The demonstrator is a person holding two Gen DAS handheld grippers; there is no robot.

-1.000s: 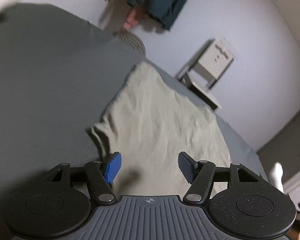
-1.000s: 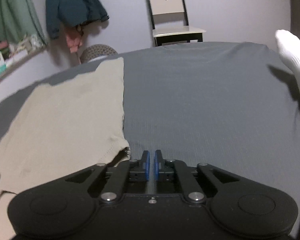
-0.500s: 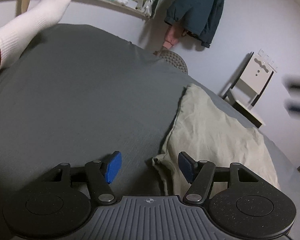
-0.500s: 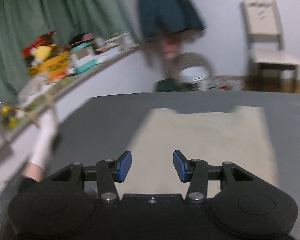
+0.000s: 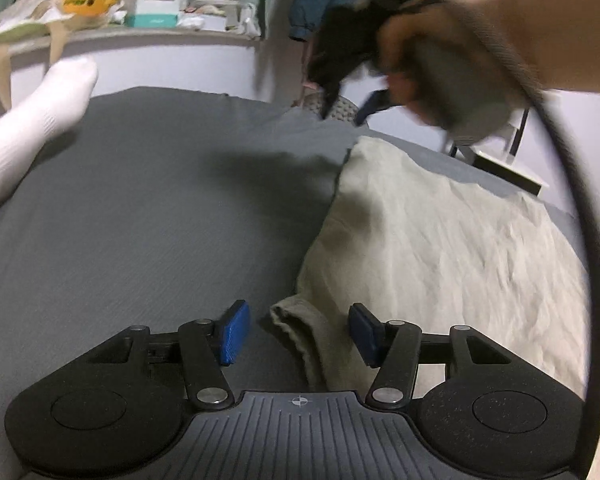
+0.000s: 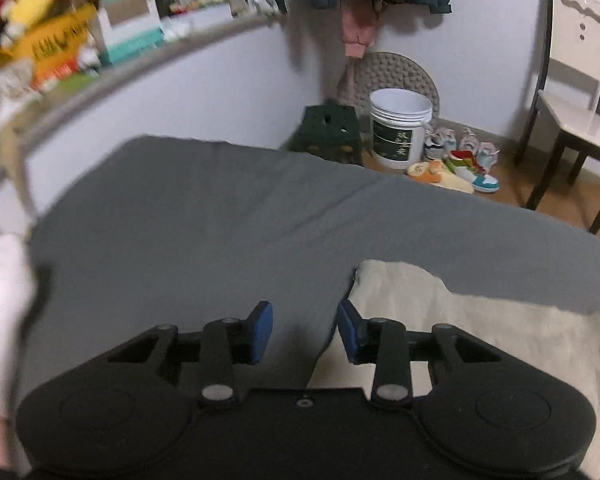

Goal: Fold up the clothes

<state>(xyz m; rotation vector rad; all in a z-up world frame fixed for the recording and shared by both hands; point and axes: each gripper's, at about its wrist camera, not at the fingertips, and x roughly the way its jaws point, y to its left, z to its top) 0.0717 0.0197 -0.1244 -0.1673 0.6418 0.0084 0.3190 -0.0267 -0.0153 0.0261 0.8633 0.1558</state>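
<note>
On the grey bed point(image 5: 148, 216), seen from the left wrist, a beige garment point(image 5: 440, 248) lies spread toward the right side, its near cuff bunched between the blue pads of the left tool point(image 5: 298, 334). Those jaws stand partly apart, have just been closing, and do not press the cloth. A white sock point(image 5: 32, 116) rests at the bed's left edge, and a blurred hand point(image 5: 440, 52) grips the other tool above the far edge. From the right wrist, the right tool point(image 6: 305, 332) hangs over the garment's left edge point(image 6: 480, 336) with jaws narrowly apart, just narrowing, nothing between them. A bucket point(image 6: 400, 132) and a chair point(image 6: 576, 92) stand beyond the bed.
</note>
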